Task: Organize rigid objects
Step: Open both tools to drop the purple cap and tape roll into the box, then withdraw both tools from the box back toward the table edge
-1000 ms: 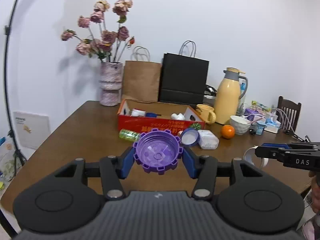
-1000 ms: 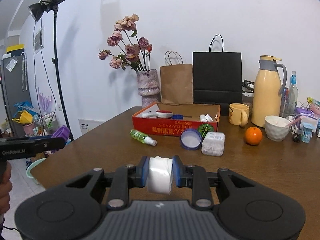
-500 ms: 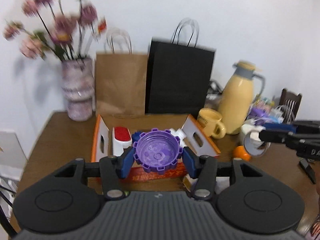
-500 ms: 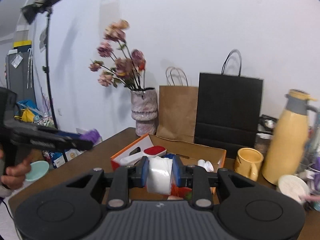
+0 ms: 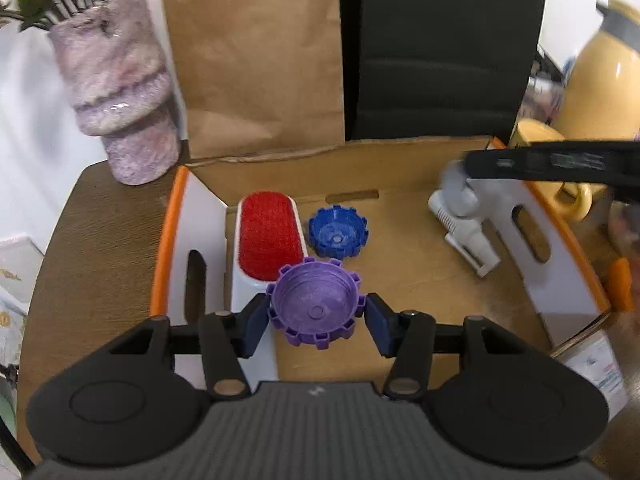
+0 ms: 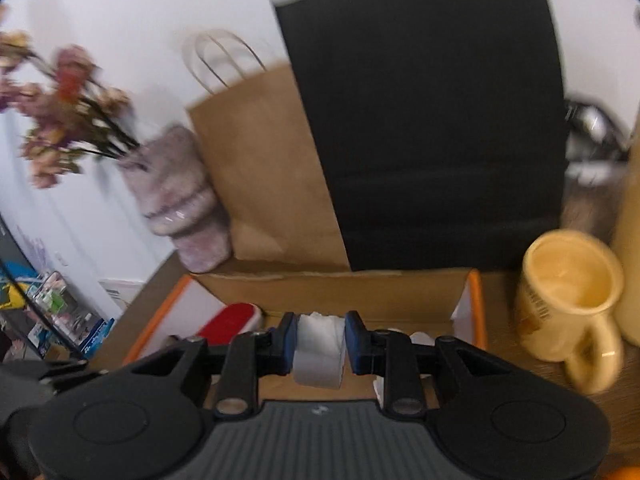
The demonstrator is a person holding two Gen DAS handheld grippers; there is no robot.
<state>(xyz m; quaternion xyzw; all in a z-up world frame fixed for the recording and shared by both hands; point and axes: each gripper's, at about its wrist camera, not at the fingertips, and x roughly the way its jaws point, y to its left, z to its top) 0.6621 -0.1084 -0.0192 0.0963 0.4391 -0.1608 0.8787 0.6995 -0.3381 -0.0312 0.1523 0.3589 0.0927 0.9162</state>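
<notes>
Facing up, purple cap (image 5: 315, 305) in left gripper (image 5: 316, 320)

Our left gripper (image 5: 316, 312) holds the purple toothed cap (image 5: 315, 304) between its blue pads, above the open cardboard box (image 5: 420, 280). Inside the box we see a red brush (image 5: 270, 234) and just beside it a blue toothed cap (image 5: 338, 232), also a white plastic part (image 5: 464, 236). The right gripper (image 5: 560, 164) is over the box's right side, blurred. Behind the box stand a brown paper bag (image 5: 256, 60) and a black bag (image 5: 440, 48).
</notes>
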